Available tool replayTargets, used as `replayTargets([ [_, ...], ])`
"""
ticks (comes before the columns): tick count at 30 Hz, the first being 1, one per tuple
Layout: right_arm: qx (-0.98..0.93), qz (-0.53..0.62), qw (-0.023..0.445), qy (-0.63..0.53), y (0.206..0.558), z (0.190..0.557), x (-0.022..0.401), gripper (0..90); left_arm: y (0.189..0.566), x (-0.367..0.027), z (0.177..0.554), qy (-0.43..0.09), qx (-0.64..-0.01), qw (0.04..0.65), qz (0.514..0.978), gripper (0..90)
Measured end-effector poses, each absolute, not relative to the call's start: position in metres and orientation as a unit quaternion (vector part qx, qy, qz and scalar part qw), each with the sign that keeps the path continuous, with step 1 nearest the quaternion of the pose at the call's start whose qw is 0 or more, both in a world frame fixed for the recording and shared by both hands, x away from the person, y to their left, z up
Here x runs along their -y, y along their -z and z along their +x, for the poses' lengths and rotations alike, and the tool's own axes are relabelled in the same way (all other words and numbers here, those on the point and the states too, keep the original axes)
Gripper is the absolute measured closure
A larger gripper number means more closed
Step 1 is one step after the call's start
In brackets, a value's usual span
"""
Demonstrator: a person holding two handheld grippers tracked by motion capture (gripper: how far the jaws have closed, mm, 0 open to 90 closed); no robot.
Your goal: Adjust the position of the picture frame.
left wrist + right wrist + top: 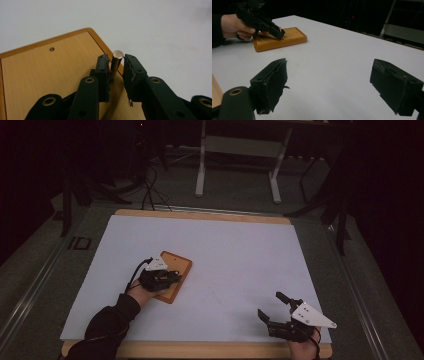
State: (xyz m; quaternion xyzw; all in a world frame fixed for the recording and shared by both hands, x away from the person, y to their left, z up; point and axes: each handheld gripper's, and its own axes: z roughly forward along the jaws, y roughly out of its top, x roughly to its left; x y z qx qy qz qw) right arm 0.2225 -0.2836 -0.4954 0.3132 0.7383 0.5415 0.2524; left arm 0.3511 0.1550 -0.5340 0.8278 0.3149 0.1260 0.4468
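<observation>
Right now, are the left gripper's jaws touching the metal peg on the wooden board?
Cannot tell. In the left gripper view the left gripper brackets the upright peg closely, but no plain contact or gap shows at either pad.

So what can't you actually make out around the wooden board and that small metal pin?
- Upright brass-coloured metal pin: its foot, left gripper view, hidden behind the left gripper.
- Rectangular wooden board: near half, high view, under the hand.
- Pad contact: unclear; a sliver shows on one side.
</observation>
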Motion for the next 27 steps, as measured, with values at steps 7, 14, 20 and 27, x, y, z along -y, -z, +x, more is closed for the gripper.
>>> replayTargets([
  [7,-0.74,0.311,0.249,-0.542,0.496,0.223,0.283,14.1,0.538,-0.153,0.352,-0.135,-0.322,0.444,0.826,83.0],
  [14,-0.744,0.306,0.246,-0.541,0.496,0.222,0.282,14.2,0.536,-0.15,0.349,-0.154,-0.319,0.433,0.829,84.7],
  [20,-0.744,0.306,0.243,-0.541,0.496,0.223,0.283,14.3,0.528,-0.155,0.349,-0.151,-0.323,0.437,0.826,85.2],
  [27,-0.745,0.305,0.24,-0.544,0.496,0.223,0.283,14.4,0.526,-0.155,0.348,-0.142,-0.318,0.432,0.832,85.3],
])
